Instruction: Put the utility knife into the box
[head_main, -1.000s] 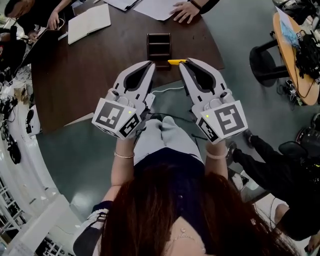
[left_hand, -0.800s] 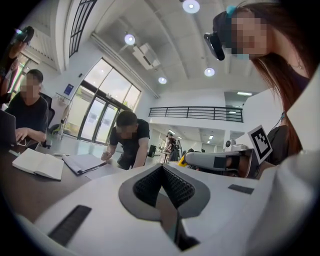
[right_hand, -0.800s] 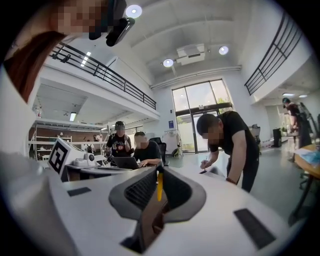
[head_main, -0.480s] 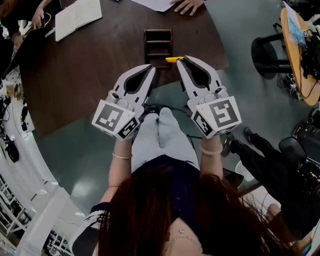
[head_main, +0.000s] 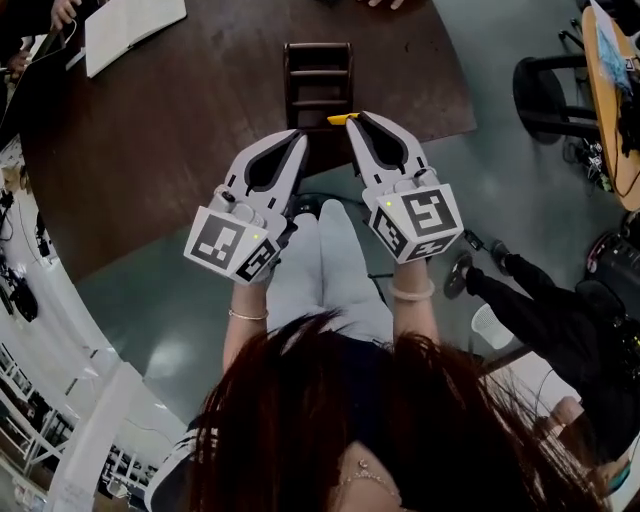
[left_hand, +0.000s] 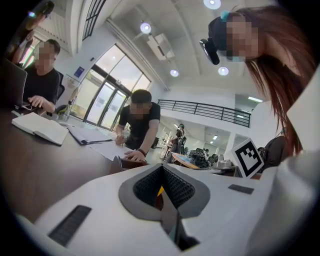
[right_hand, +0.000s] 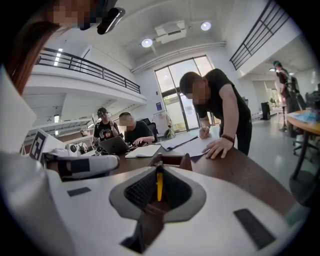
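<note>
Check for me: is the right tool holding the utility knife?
Yes, the right tool has its jaws shut on the yellow utility knife, which shows between them in the right gripper view.

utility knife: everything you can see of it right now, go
The utility knife shows only as a slim yellow body, plastic-looking, with no blade visible. It is clamped between the fingers of the right gripper. Its end pokes out leftward past the tips in the head view, and it sits edge-on in the right gripper view. It hangs at the near end of the dark compartmented box, not yet inside.
</note>
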